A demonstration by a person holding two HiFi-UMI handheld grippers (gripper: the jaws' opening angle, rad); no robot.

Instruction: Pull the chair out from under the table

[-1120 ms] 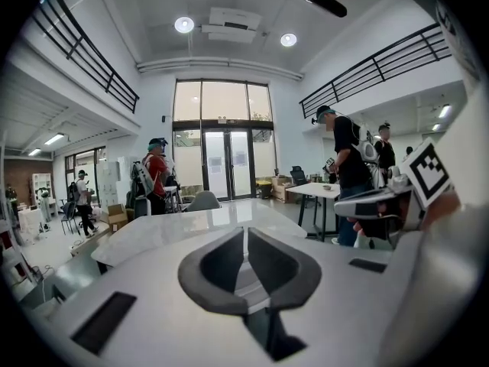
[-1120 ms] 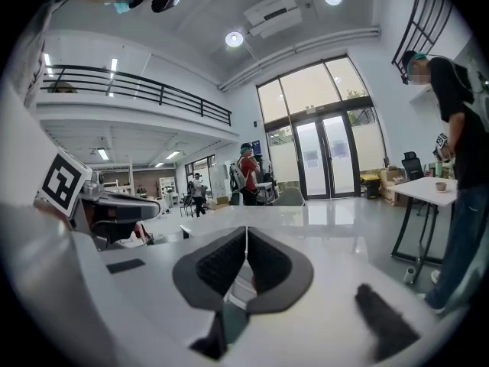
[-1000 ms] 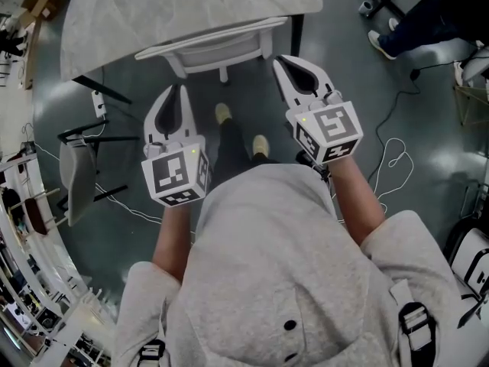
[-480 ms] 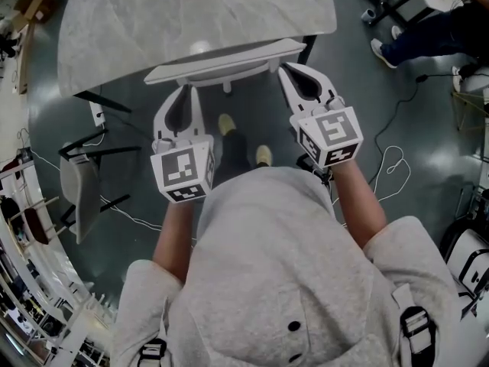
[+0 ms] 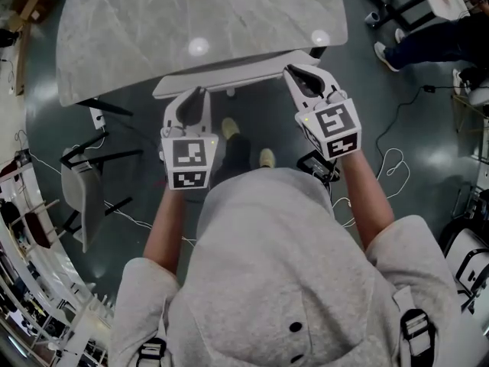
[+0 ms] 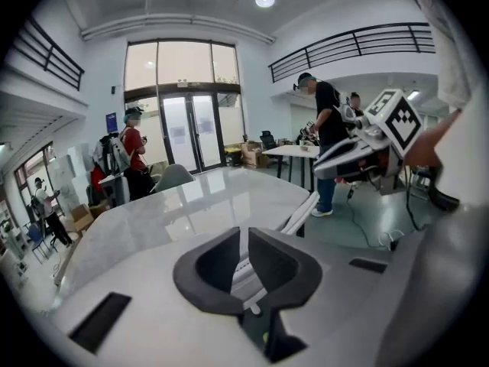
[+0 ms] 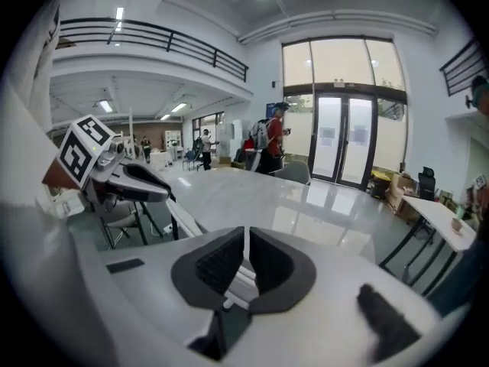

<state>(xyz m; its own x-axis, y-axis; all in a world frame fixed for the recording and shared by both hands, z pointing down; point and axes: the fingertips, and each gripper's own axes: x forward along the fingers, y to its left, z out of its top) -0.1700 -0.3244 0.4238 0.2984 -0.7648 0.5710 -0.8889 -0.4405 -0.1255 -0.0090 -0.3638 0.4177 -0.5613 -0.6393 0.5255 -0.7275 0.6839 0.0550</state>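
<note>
Two tools: left gripper (image 5: 192,98), right gripper (image 5: 298,73), fingers clenched, empty, at opposite ends of white plastic chair back (image 5: 229,79) tucked under grey marble counter (image 5: 153,29); likely spaced for even pull.

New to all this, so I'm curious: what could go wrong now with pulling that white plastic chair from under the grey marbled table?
Both the left gripper and right gripper are shut and empty near the top rail of the white plastic chair; unopened, they may just bump it. The person's shoes stand right behind the chair, so it could hit them.
</note>
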